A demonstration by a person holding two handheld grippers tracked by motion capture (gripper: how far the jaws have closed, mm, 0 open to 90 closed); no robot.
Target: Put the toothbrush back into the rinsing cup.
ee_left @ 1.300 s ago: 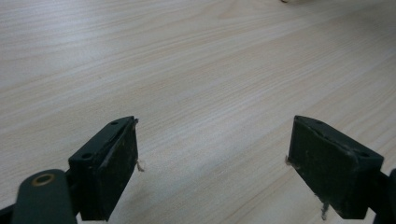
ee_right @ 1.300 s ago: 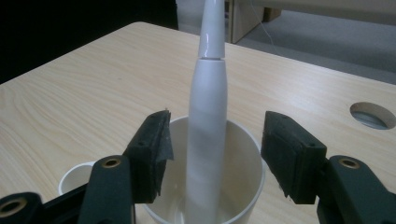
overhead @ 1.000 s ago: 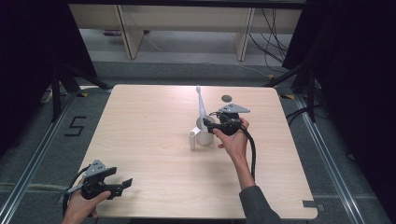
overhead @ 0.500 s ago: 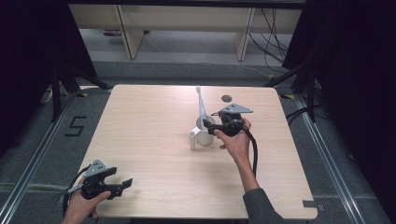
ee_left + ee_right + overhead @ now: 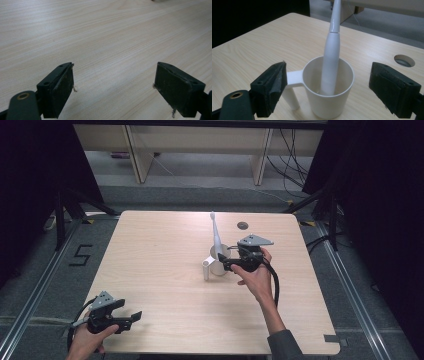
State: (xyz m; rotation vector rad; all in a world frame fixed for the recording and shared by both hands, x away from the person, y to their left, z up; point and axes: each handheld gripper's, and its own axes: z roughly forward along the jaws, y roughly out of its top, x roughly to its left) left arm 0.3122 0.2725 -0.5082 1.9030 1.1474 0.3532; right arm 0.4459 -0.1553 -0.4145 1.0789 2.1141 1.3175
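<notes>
A white electric toothbrush stands inside a white cup, its thick handle end down on the cup's bottom and its slim neck leaning against the far rim and rising well above it. In the high view the toothbrush tilts away from the person, toward the table's far edge, and the cup sits a little right of the table's middle, its handle sticking out to the left and reaching down to the tabletop.

The right gripper is just beside the cup on its right, held level with its jaws pointing at it. In the right gripper view the two black jaws stand wide apart, one on either side of the cup, and neither pad touches the cup or the toothbrush. These jaws have just been opening. Compared with a second ago, the cup and toothbrush stand in the same spot and at the same lean, and the right hand is about where it was.

The left gripper rests at the table's near left corner, well apart from the cup, and has not shifted from the earlier frames. In the left gripper view its jaws are spread wide over bare wood with nothing between them.

The table is pale wood grain; a small round hole lies near its far edge, beyond the right gripper.
</notes>
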